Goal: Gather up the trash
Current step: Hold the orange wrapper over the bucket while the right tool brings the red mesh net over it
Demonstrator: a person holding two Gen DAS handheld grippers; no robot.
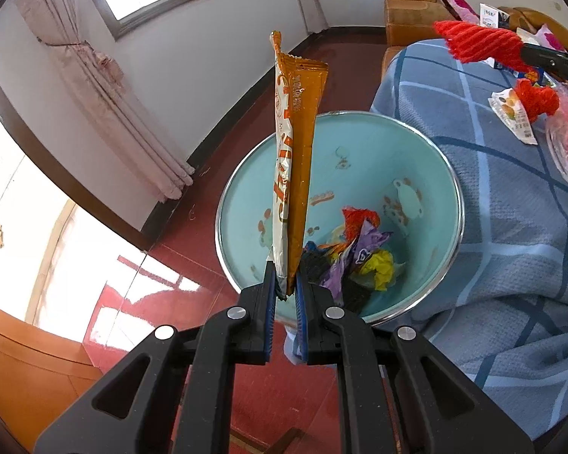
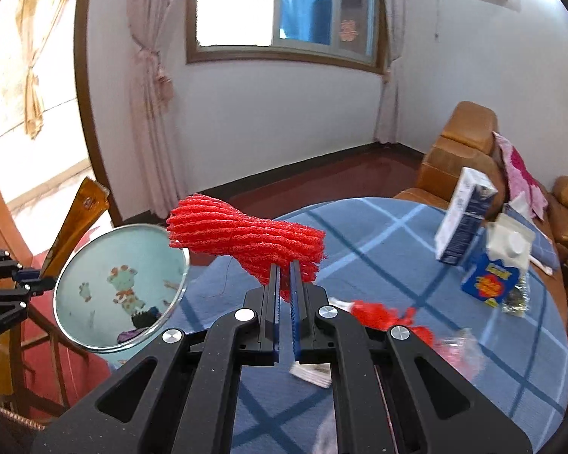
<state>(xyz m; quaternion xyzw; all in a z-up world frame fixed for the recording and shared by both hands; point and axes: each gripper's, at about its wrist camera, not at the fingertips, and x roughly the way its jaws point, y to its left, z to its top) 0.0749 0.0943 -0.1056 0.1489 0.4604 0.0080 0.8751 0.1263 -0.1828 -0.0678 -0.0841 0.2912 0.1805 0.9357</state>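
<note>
The left tool (image 1: 284, 283) is clenched on the bottom end of a long orange-and-white wrapper (image 1: 297, 159), which stands nearly upright from its blue pads (image 1: 270, 291). The wrapper hangs over the open mouth of a pale blue bin (image 1: 428, 174) with a shiny metal rim and cartoon figures printed inside. The bin stands on the red floor (image 1: 193, 249), just beside the table edge. At its bottom lies a heap of crumpled trash (image 1: 356, 253): purple, yellow, red and dark pieces.

The right tool (image 2: 284, 276) is clenched on a red foam net (image 2: 246, 234), gripping it near one end so that the bundle sticks out sideways toward the bin. The net is held above the table edge nearest the bin, not yet over its mouth.

The table (image 2: 397, 249) wears a blue cloth crossed with lighter and darker stripes. On it, near the right tool, lie a second red net (image 2: 390, 314), a clear plastic wrapper (image 2: 458, 352) and a small white packet (image 2: 310, 370), partly hidden by the tool's frame. Toward the far edge stand a white-and-navy carton (image 2: 464, 219) and a blue carton (image 2: 492, 280) with a white cap, both blurred. Tan leather chairs (image 2: 454, 151) sit beyond the table.
</note>
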